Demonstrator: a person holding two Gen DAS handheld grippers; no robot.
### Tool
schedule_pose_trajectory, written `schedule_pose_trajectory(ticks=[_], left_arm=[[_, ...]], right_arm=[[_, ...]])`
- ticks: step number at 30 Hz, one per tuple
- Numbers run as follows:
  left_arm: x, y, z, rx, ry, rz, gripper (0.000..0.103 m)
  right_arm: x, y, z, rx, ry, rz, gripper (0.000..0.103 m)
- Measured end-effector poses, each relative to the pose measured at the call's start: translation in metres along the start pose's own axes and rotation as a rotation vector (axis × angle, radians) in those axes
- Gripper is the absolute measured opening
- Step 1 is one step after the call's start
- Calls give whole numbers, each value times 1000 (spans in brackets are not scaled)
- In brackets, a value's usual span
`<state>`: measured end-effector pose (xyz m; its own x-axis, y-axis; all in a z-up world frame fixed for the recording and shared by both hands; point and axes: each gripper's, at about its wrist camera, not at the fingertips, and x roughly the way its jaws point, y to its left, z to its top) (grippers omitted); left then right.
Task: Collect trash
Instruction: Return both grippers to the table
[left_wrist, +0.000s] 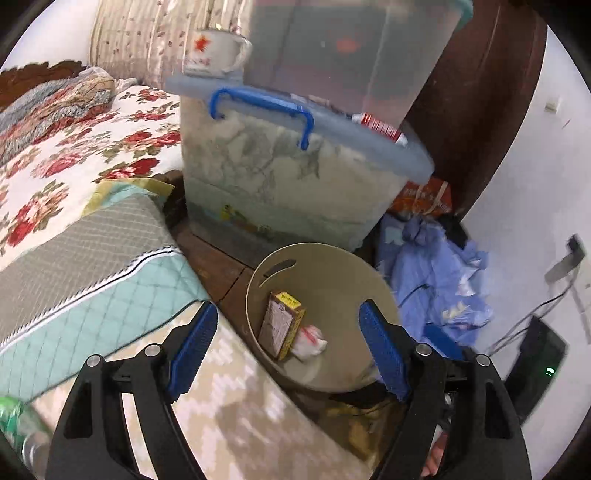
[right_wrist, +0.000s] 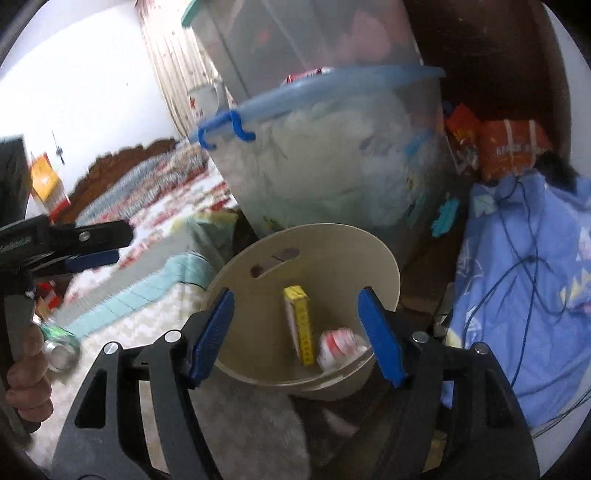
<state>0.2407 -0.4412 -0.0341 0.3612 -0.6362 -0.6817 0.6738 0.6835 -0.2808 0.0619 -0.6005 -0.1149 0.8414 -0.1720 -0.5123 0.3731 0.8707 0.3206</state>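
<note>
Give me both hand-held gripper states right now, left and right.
Left hand-held gripper: open, nothing between the pads, above the trash bin.
Right hand-held gripper: open, holding nothing, also over the bin.

storage bin (left_wrist: 280, 184) | mug (left_wrist: 216, 50) on lid | floral bedspread (left_wrist: 74, 147) | blue cloth (left_wrist: 439, 280)

A beige bin (left_wrist: 384, 295) is being shown with a yellow-and-brown box (left_wrist: 280, 325) and a white-and-red wad (left_wrist: 310, 341) inside. Blue pads (left_wrist: 192, 350) are being carried on black fingers. A red-rose print on white is being displayed by the bedspread (left_wrist: 74, 155), a teal-and-grey diamond quilt pattern by the mattress (left_wrist: 85, 273). A blue handle (left_wrist: 266, 105) is being shown on the clear tub (left_wrist: 280, 192); a red star is being seen on the white mug (left_wrist: 214, 50).
</note>
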Motion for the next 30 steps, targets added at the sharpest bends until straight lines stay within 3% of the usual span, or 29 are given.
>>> schedule_pose_trajectory(ticks=[3,6,12,18,24,27,30], left_arm=[[-44,7,-14,-2,-30,-31,75],[-97,17,-42,29,-76,-11,75],[-196,63,-122,37,-125,117,75],[-310,142,-198,-126,-182,354,75],[-394,205,-261,-303,-221,529,74],[-416,229,-289,-379,-220,560,74],[-424,245,-311,-444,-216,541,74]], right_arm=[[-20,9,-5,37,-8,64,71],[-43,30,-14,30,-21,119,70],[-69,88,-48,4,6,246,70],[-66,160,-92,-54,118,373,65],[-55,238,-138,-160,280,502,53],[-58,282,-162,-261,346,559,53],[-62,315,-180,-346,394,598,53]])
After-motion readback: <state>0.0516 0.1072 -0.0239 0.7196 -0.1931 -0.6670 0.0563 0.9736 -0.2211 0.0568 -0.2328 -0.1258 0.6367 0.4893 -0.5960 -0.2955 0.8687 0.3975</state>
